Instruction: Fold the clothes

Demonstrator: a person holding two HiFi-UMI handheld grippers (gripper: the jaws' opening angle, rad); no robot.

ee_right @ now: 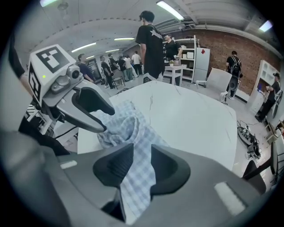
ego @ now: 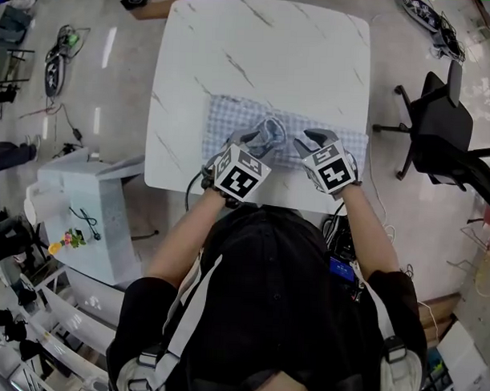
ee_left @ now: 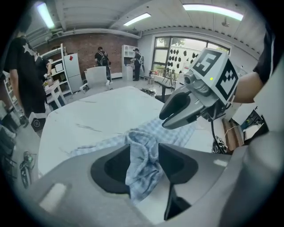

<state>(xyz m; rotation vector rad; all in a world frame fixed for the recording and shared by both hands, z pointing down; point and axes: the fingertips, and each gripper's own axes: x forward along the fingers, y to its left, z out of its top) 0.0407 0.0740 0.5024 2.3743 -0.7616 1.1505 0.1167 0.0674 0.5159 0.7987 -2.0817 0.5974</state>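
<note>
A blue checked garment lies crumpled across the near part of the white marble table. My left gripper is at its middle, where a loose, rounded bunch of the cloth stands between the jaws. The pads do not pinch it flat, so I read the jaws as open around it. Just to the right, my right gripper is shut on a flat fold of the same garment, which runs up between its pads. The two grippers are close together, tips nearly side by side.
A black office chair stands right of the table and a white cabinet to its left, with cables on the floor. A person in black stands near the table's far side, with others further back.
</note>
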